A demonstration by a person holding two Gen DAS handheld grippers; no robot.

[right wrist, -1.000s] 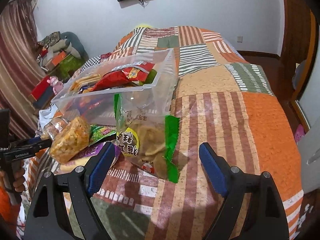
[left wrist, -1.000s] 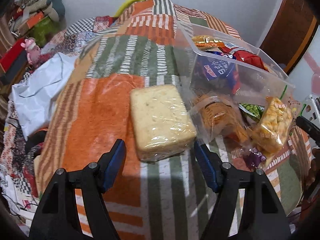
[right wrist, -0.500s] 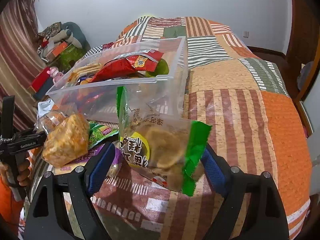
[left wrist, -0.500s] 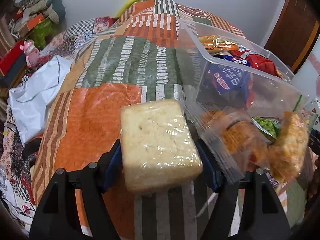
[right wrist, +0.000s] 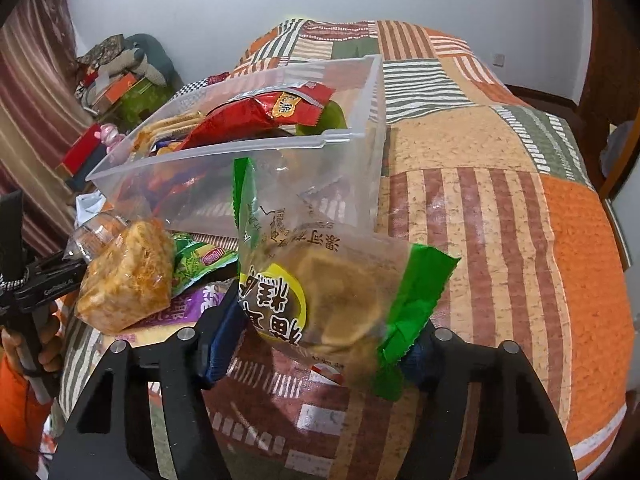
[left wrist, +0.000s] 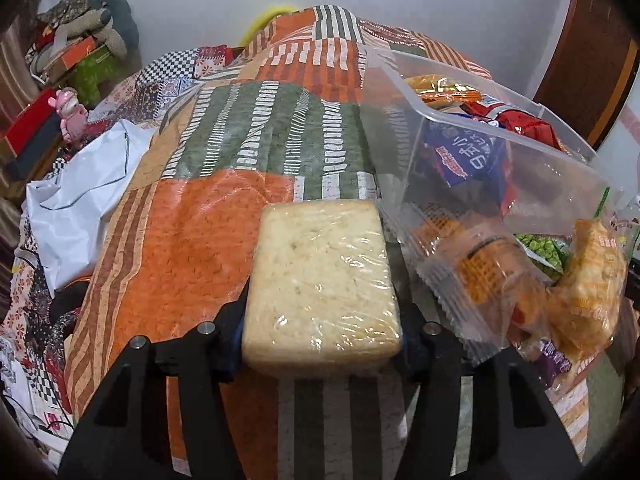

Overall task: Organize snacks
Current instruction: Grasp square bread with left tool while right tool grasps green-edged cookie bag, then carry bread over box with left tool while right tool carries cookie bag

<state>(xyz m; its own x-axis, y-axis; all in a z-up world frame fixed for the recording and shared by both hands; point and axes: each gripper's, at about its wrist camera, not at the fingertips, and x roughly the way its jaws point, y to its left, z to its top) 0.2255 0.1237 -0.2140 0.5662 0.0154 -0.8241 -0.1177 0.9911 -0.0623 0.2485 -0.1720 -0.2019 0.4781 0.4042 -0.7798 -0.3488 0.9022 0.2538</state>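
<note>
The left gripper (left wrist: 320,344) is closed on a plastic-wrapped pale sponge cake (left wrist: 322,280), its blue pads pressed against the cake's two sides. Ahead and to the right of these tongs stands the clear plastic bin (left wrist: 480,96), already holding packets; just right of them lie a clear packet of orange crackers (left wrist: 480,280) and a yellow puffed snack (left wrist: 592,280). The right gripper (right wrist: 320,344) clamps a green-edged clear bag of brown pastries (right wrist: 336,292), which seems lifted off the patchwork quilt (right wrist: 520,240), though the blur makes that uncertain. The bin (right wrist: 240,152) sits directly ahead of these tongs.
</note>
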